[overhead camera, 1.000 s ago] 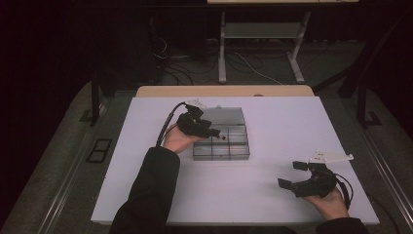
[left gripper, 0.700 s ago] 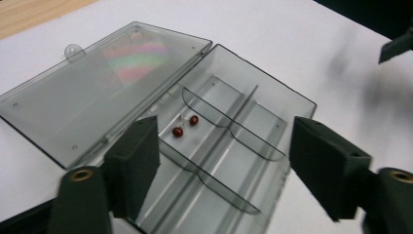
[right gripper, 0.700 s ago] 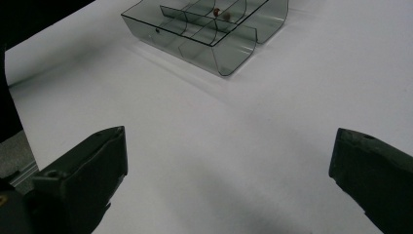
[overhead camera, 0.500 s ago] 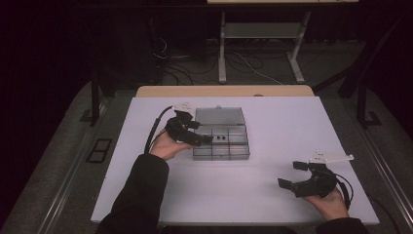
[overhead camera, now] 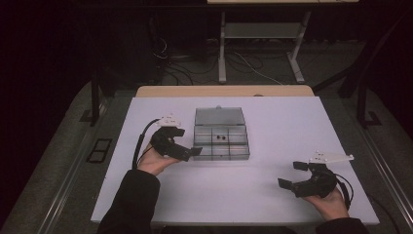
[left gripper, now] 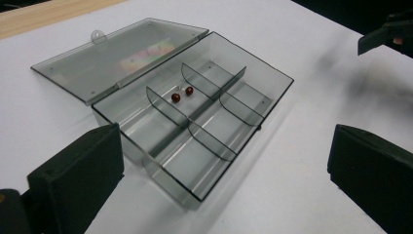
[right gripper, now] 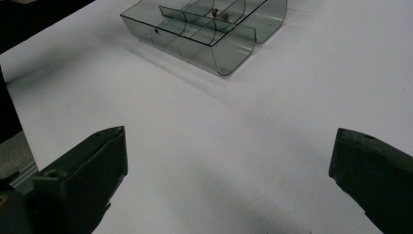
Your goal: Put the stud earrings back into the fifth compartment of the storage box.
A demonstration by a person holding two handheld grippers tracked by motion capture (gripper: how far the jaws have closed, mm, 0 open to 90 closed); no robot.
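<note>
A clear grey compartment box lies at the table's middle with its lid folded back. Two small dark red beads rest in one middle compartment, also seen as beads in the left gripper view. My left gripper sits just left of the box, pointing at it. Its jaws have just been opening and now stand wide with nothing gripped between them. My right gripper rests open near the front right of the table, jaws wide over bare surface, facing the box.
The white table top ends in a wooden strip at the far edge. Beyond it stand a metal table frame and cables on a dark floor. The right gripper's jaw shows far off in the left gripper view.
The left hand has drawn back leftward from over the box to its left edge, and its jaws have opened. The two beads now show in the box. The right hand stayed still.
</note>
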